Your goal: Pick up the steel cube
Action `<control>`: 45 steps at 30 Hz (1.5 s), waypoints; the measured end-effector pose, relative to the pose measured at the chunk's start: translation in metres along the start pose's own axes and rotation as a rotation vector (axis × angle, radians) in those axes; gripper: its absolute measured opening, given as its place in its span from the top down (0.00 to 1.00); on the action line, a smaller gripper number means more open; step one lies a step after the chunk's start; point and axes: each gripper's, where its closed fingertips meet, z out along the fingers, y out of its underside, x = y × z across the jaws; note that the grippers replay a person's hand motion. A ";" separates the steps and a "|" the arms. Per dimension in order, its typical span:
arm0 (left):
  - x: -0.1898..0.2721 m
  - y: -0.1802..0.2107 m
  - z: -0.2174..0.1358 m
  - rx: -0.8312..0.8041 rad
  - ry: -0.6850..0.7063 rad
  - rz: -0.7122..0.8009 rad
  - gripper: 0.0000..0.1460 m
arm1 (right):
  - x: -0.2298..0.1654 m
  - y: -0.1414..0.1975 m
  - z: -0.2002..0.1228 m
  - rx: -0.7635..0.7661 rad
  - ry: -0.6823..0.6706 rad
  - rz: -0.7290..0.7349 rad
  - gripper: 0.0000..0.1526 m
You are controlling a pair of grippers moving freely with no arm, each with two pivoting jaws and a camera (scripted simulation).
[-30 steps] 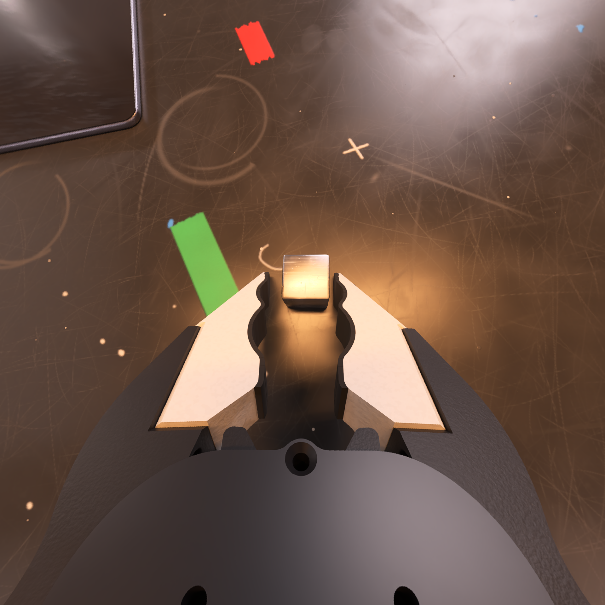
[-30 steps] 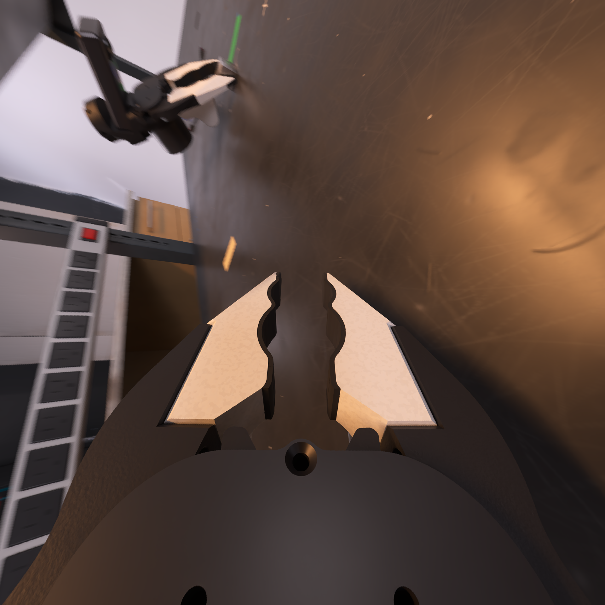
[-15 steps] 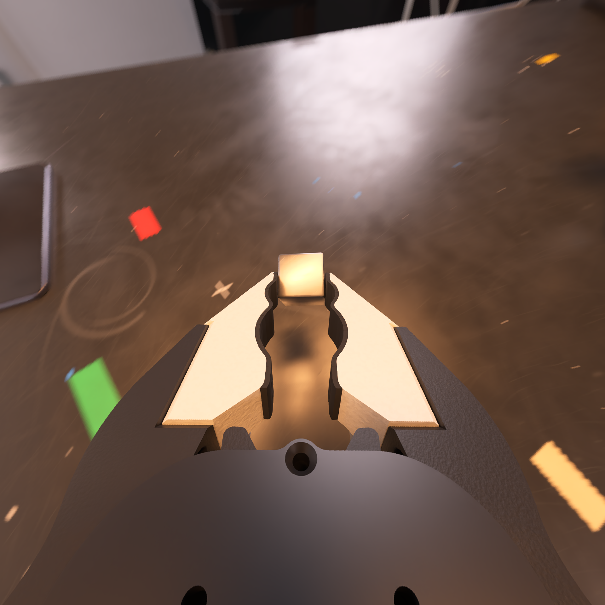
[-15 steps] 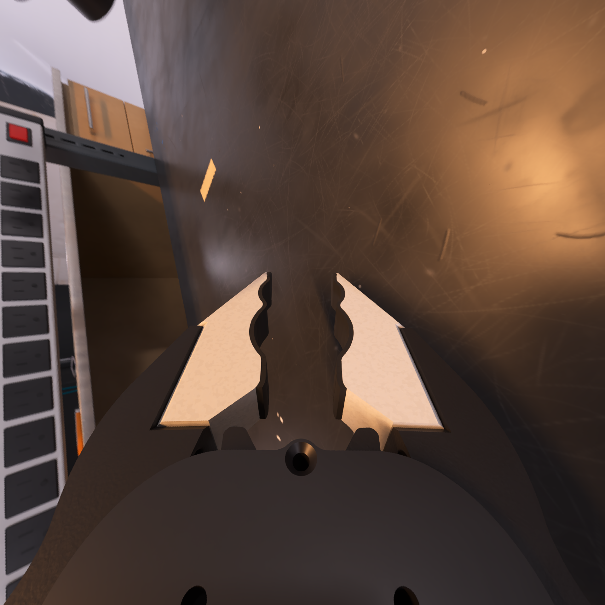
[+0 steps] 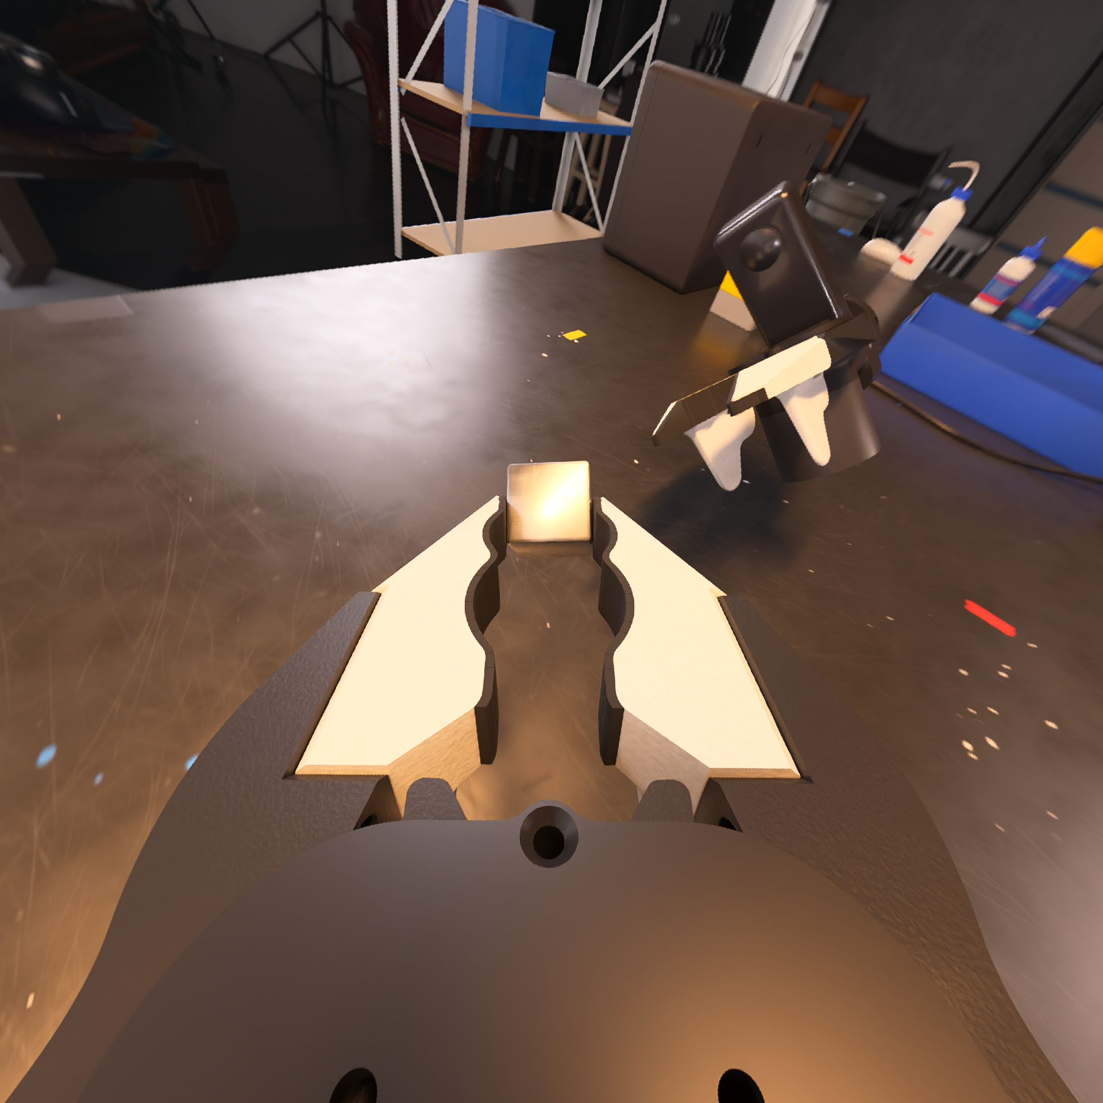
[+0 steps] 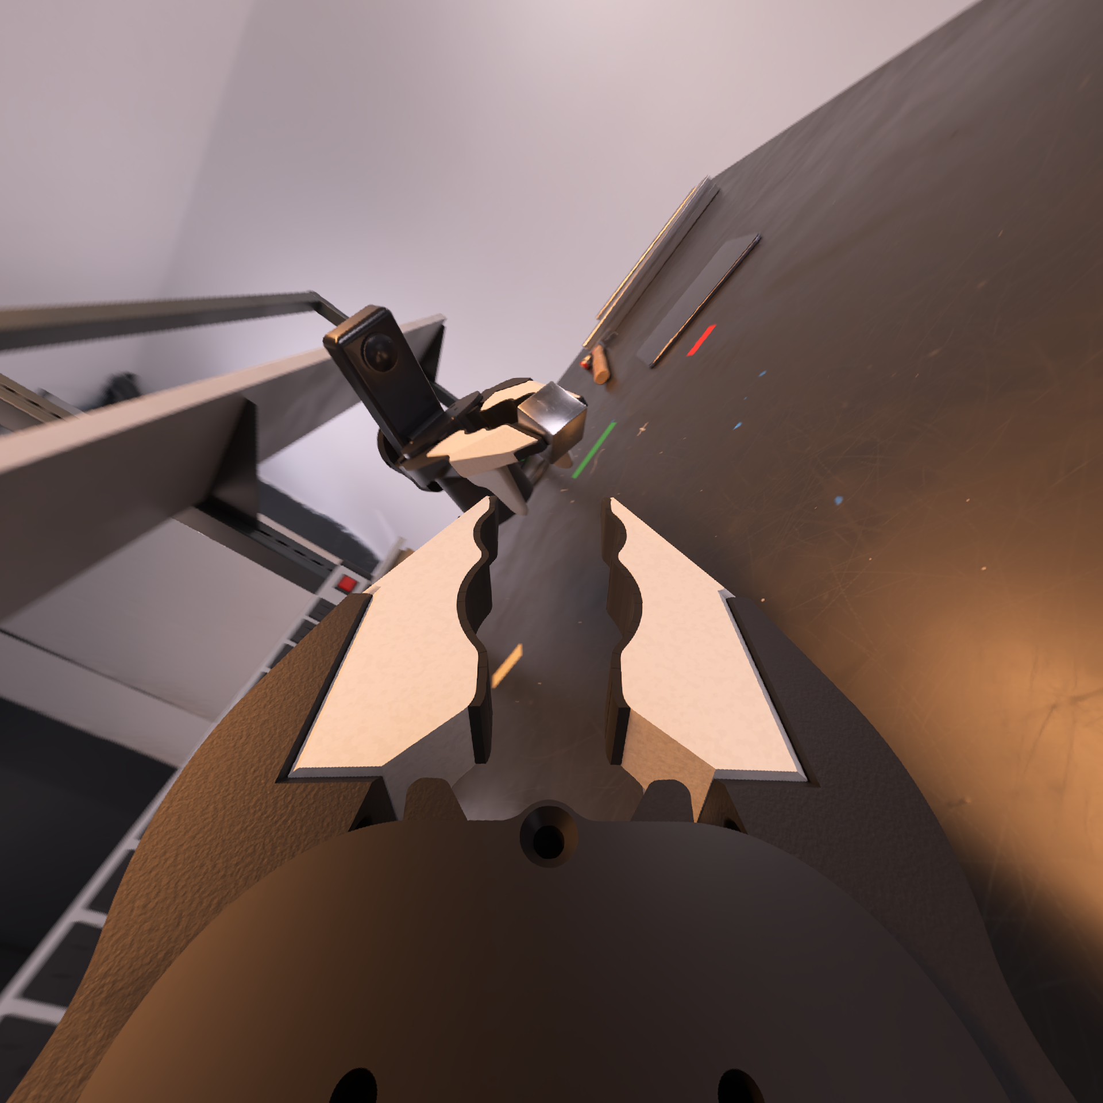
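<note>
The shiny steel cube sits clamped between the tips of my left gripper, held above the dark scratched table. In the right wrist view the cube shows in the left gripper, lifted clear of the table. My right gripper is open and empty; it also shows in the left wrist view, hovering to the right beyond the cube, fingers pointing down.
A grey box and a blue tray stand at the table's far right, with bottles behind. A white shelf rack stands beyond the far edge. Red, yellow and green tape marks lie on the table.
My left gripper closed on the cube, lifted it off the table and tilted up toward the room. My right gripper swung round until the left gripper and cube came into its view.
</note>
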 end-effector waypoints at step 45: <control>0.021 0.009 0.110 -0.226 0.551 -0.300 0.81 | 0.061 -0.040 -0.027 0.004 -0.063 -0.044 0.95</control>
